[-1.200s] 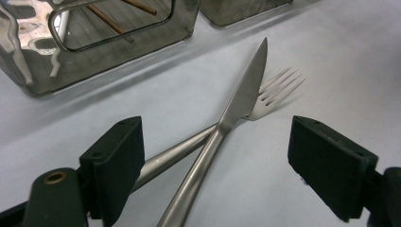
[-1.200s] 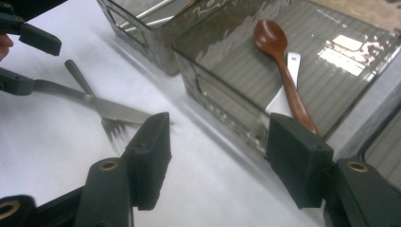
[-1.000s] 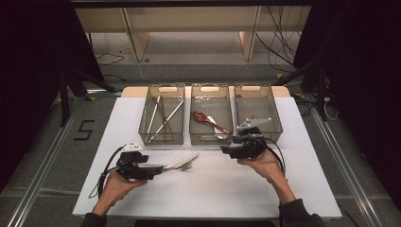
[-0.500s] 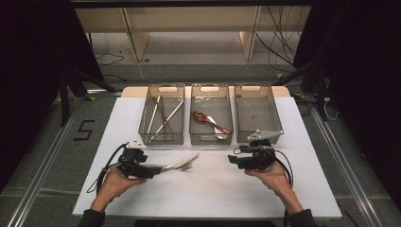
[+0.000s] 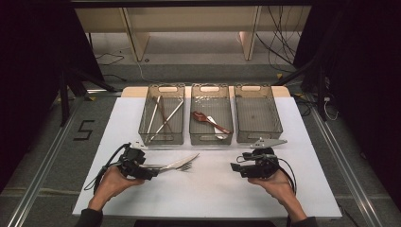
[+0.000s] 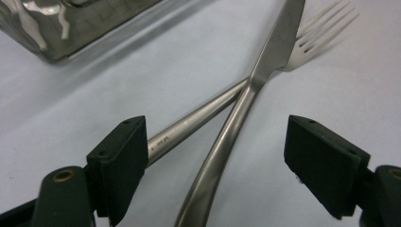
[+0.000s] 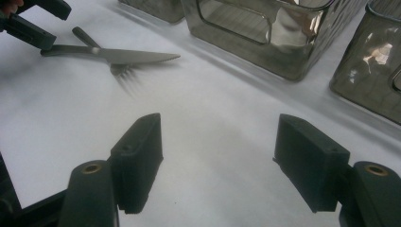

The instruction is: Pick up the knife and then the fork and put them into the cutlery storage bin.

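A table knife and a fork lie crossed on the near-left worktop, handles between the spread jaws of the left tool, with no pad clearly pressing either. Both look stiff, thin, slick steel; best pinched one at a time, mid-handle. The right tool, empty, has just been opening.

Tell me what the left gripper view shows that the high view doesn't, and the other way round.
The left gripper view adds close detail: the knife handle crosses over the fork handle between the jaws of the open left claw, and small lettering marks the fork handle. The high view adds the layout: three clear bins in a row, a red spoon in the middle one, and the right one empty. Both share the knife, the fork and the white table.
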Tool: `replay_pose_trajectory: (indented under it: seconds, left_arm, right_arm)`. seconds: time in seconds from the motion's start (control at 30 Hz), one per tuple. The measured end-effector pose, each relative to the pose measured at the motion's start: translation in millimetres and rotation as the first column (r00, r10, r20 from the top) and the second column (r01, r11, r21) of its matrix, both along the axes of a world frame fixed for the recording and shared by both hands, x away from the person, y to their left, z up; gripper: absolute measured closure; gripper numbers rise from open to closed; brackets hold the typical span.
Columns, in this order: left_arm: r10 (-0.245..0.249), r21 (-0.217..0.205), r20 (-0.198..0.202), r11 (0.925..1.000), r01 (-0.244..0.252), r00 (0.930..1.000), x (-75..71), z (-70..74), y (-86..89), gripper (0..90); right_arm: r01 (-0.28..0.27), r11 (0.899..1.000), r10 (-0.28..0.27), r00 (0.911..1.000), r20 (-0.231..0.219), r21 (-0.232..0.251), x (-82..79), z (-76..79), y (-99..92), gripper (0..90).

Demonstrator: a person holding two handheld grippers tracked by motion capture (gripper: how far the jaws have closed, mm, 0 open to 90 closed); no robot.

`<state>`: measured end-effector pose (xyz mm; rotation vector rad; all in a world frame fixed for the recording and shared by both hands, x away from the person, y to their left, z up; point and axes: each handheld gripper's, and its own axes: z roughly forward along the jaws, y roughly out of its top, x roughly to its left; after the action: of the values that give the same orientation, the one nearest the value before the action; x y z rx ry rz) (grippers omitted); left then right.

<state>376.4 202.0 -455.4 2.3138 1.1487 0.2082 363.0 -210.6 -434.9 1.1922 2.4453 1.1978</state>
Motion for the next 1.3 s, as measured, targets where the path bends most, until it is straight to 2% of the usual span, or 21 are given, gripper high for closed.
replay_pose_trajectory:
  seconds: [0.1,0.43,0.63,0.77,1.1,1.2,1.3]
  left_arm:
    - [-0.014,0.022,-0.023,0.9997,0.014,0.9996,1.1,-2.1,-1.7,23.4]
    - [-0.041,0.092,-0.057,0.9947,0.046,0.9976,3.9,-5.3,-8.3,29.0]
    - [-0.052,0.104,-0.068,0.9928,0.059,0.9964,3.9,-6.0,-9.1,34.9]
    - [-0.071,0.138,-0.082,0.9870,0.081,0.9941,5.9,-6.8,-11.0,38.9]
    - [-0.121,0.159,-0.113,0.9775,0.138,0.9862,13.2,-9.3,-20.5,51.3]
    - [-0.138,0.184,-0.133,0.9696,0.161,0.9815,15.0,-10.3,-24.3,54.7]
    - [-0.141,0.207,-0.132,0.9640,0.167,0.9811,15.9,-10.1,-26.4,57.9]
  right_arm:
    - [-0.005,1.000,0.005,1.0000,-0.001,-0.002,-1.5,-0.9,0.3,33.3]
    - [-0.014,1.000,0.014,0.9999,-0.006,-0.009,-3.9,-5.0,0.8,32.1]
    - [-0.021,1.000,0.021,0.9998,-0.005,-0.013,-6.8,-5.3,2.0,31.5]
    - [-0.025,1.000,0.025,0.9997,-0.006,-0.017,-8.1,-4.7,2.8,31.2]
    - [-0.032,0.999,0.032,0.9995,-0.004,-0.024,-11.2,-5.0,4.4,30.8]
    - [-0.032,0.999,0.031,0.9995,-0.004,-0.024,-11.6,-4.7,4.4,30.8]
    - [-0.034,0.999,0.034,0.9994,-0.005,-0.027,-12.6,-4.3,4.8,30.8]
